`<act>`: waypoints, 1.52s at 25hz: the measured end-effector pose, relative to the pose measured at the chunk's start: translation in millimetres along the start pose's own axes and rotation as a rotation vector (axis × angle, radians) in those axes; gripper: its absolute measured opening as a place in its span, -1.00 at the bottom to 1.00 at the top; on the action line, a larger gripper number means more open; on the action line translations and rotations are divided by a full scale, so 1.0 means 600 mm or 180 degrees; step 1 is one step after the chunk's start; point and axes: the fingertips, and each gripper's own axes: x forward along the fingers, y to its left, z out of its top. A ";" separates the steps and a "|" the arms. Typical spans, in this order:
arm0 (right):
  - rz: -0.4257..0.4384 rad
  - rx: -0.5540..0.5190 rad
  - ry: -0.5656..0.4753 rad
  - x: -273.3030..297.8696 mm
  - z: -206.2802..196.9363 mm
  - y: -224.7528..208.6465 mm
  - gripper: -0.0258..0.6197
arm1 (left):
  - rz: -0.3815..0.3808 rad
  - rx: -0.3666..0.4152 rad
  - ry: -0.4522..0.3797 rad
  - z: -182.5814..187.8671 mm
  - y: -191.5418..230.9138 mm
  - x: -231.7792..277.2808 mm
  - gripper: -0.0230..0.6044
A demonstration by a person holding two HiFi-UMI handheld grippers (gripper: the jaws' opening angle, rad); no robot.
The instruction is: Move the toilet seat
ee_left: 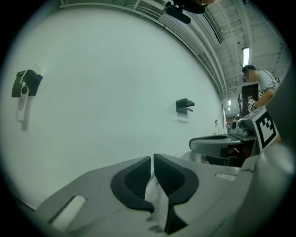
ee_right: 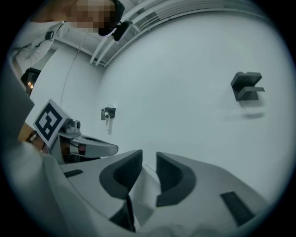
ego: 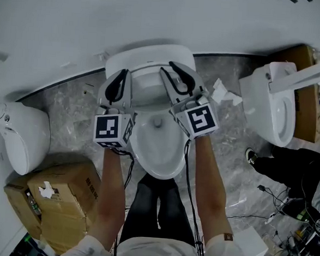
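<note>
Grey marbled floor [ego: 69, 102] and a plain white wall framed the toilet seat [ego: 148, 55], which stood raised at the back of the bowl [ego: 155, 152], against the wall.

The seat looked like stiff, smooth moulded plastic. It was probably light for its size but hinged, so it would swing rather than lift free, and a glossy rim could slip in a pinch. Its two side edges seemed the sensible places to hold.

The left claw [ego: 121, 75] was at the seat's left edge and the right claw [ego: 172, 71] at its right.

Only the gripper views showed the grip. The left claw [ee_left: 152, 159] was nearly closed on a thin white sliver [ee_left: 155, 194]. The right claw [ee_right: 149, 155] stood slightly apart, clamped on a thicker white edge [ee_right: 143, 190]. Both looked like the seat's rim.

Those views also showed wall brackets [ee_left: 185, 105] and a person [ee_left: 259, 88]. Only the head view showed the bowl, the neighbouring toilets [ego: 271, 105] and the cardboard boxes [ego: 62, 194].
</note>
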 end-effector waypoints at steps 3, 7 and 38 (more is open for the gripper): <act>-0.0053 -0.0089 0.0158 -0.006 0.001 0.009 -0.84 | -0.0005 0.0109 0.0033 0.002 -0.006 -0.007 -0.91; 0.0008 -0.0052 0.0101 -0.024 0.023 0.031 -0.92 | -0.0101 0.0148 -0.0017 0.016 -0.023 -0.024 -0.94; 0.0103 0.0078 -0.0116 -0.424 0.418 0.324 -0.92 | -0.1528 0.0009 -0.0395 0.348 -0.276 -0.504 -0.94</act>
